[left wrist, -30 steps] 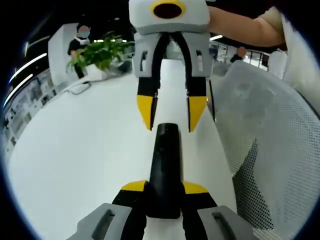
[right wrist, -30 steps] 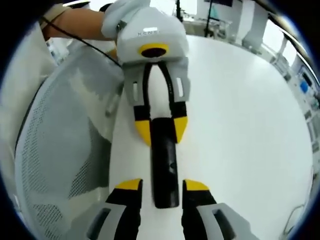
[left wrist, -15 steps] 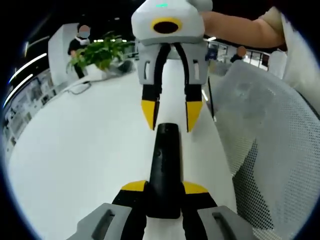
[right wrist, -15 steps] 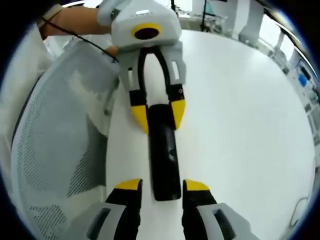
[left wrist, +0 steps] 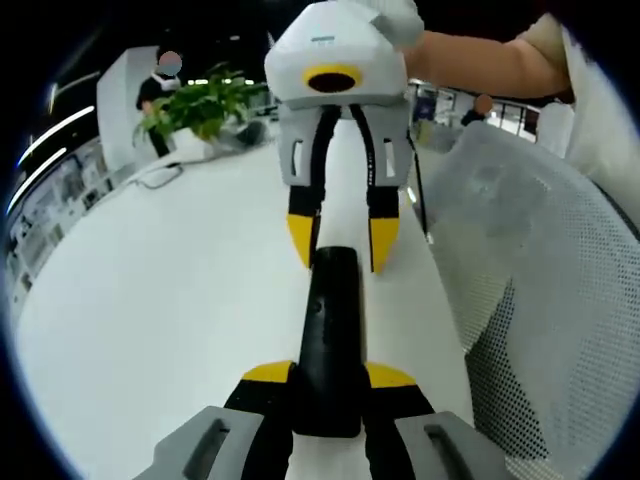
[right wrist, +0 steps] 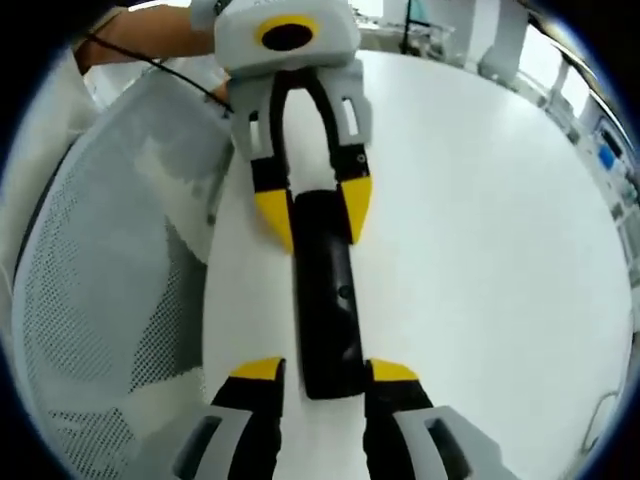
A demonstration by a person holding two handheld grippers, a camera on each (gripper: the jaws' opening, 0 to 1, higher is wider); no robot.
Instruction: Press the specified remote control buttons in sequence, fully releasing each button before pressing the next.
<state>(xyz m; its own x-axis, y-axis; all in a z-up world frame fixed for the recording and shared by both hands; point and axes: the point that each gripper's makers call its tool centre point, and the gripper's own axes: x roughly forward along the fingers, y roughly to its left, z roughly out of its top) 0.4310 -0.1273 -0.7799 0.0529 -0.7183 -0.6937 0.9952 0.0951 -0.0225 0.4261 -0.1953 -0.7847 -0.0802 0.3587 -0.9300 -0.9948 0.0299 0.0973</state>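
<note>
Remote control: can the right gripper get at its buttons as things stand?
Probably yes. The left gripper clamps one end of the remote control, leaving its top face bare; the right gripper hangs open at the far end.

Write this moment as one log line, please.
left gripper: shut on black remote | right gripper: open, tips straddling remote's far end | on white table

Remote (left wrist: 330,340): black all over, no pattern; any button markings are too blurred to tell. Table (left wrist: 150,300): plain white. Left gripper (left wrist: 328,374): black jaws with yellow tips, grey at the base. Right gripper (left wrist: 337,235): white-grey body, black arms, yellow tips, a yellow-ringed black oval on top. Chair back (left wrist: 530,260): pale grey-white mesh, fine dotted weave. Plant (left wrist: 200,105): green leaves. Sleeve (left wrist: 545,40): off-white, possibly cream.
</note>
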